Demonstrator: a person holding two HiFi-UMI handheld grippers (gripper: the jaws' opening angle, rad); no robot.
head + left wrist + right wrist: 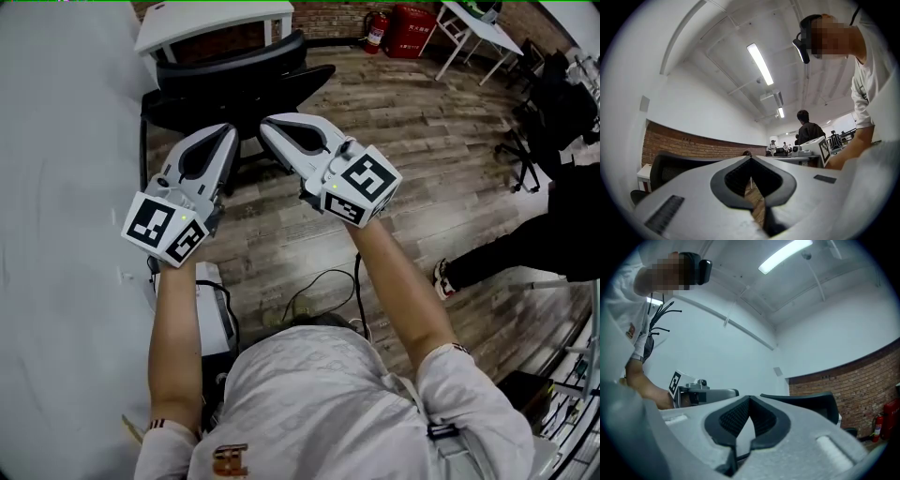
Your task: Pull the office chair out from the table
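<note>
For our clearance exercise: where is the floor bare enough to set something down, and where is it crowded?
Bare floor lies between chair, extinguisher and a bystander's leg. Crowded: cables nearest the camera wearer.

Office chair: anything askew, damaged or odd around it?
Nothing stands out. The office chair stands upright by the white table, with no visible damage. Loose black cables lie on the wood floor, clear of it.

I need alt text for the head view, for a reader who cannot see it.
The left hand-held gripper and the right hand-held gripper, both shut and empty, point at a black office chair at a white table, over a wooden floor.
</note>
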